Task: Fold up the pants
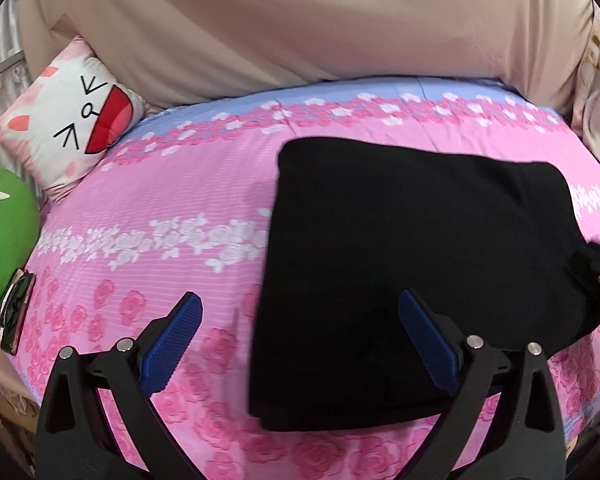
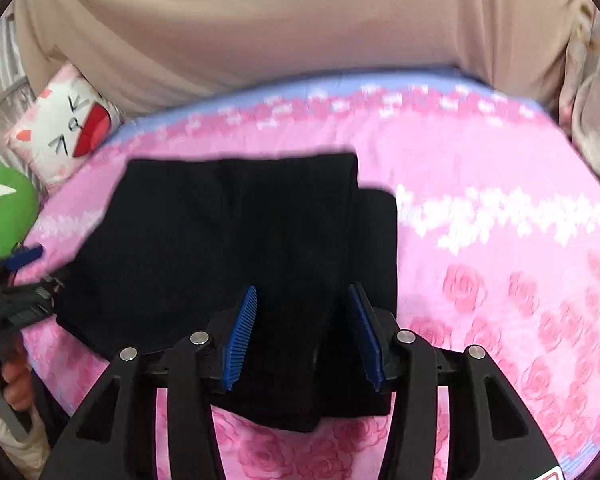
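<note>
The black pants (image 1: 416, 264) lie folded into a compact block on the pink floral bedsheet (image 1: 172, 200). My left gripper (image 1: 300, 312) is open and empty, with its right finger over the pants' near left edge and its left finger over the sheet. In the right wrist view the pants (image 2: 228, 240) show as stacked layers, with a lower layer sticking out on the right. My right gripper (image 2: 302, 304) is open above the near edge of the folded stack, holding nothing. The left gripper also shows at the left edge of the right wrist view (image 2: 20, 280).
A cat-face cushion (image 1: 72, 120) and a green cushion (image 1: 0, 236) lie at the bed's left side. A small dark box (image 1: 16, 312) sits by the left edge. Beige fabric (image 1: 300, 20) hangs behind the bed. A hand (image 2: 12, 380) holds the left gripper.
</note>
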`<state>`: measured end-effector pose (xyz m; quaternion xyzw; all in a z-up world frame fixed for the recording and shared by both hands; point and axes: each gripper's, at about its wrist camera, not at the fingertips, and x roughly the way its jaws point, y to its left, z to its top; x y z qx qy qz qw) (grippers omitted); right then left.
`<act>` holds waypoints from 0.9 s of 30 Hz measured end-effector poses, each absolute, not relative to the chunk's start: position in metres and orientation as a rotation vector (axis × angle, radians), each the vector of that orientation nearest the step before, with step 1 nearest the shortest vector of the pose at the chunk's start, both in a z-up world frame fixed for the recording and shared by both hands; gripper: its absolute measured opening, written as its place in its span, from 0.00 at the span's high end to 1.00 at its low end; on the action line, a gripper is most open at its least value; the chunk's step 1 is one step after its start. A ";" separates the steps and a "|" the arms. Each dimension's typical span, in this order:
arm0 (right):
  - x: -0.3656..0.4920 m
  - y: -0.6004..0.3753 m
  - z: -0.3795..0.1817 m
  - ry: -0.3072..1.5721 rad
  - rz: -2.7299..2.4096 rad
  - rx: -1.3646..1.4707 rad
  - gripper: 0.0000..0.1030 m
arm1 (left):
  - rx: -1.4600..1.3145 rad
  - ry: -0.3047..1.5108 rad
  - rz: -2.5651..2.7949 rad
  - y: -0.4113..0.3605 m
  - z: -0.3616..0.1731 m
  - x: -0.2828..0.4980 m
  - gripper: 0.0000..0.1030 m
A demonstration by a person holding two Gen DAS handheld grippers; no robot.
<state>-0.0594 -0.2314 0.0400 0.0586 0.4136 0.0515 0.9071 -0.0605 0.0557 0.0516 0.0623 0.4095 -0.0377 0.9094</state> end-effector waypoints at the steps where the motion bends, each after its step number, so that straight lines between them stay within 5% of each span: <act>1: -0.057 -0.233 0.042 0.859 0.124 0.134 0.52 | 0.130 0.849 -0.084 0.054 0.050 -0.060 0.06; 11: 0.041 -0.275 0.025 0.940 0.228 0.308 0.36 | 0.126 0.871 -0.078 0.054 0.044 -0.055 0.05; 12: 0.044 -0.272 0.023 0.939 0.246 0.316 0.62 | 0.124 0.870 -0.080 0.054 0.044 -0.055 0.05; 13: 0.043 -0.270 0.025 0.937 0.269 0.320 0.76 | 0.125 0.871 -0.079 0.055 0.044 -0.055 0.05; 16: 0.028 -0.262 0.059 0.828 0.300 0.261 0.77 | 0.131 0.869 -0.078 0.055 0.044 -0.055 0.05; 20: 0.046 -0.268 0.036 0.919 0.229 0.193 0.71 | 0.124 0.871 -0.094 0.050 0.043 -0.053 0.05; 23: 0.024 -0.293 0.032 0.924 0.293 0.396 0.69 | 0.133 0.838 -0.164 0.042 0.056 -0.066 0.05; 25: -0.005 -0.304 0.041 0.894 0.331 0.441 0.55 | 0.162 0.805 -0.243 0.033 0.067 -0.080 0.05; 27: -0.030 -0.309 0.039 0.911 0.402 0.510 0.53 | 0.186 0.780 -0.318 0.020 0.073 -0.092 0.05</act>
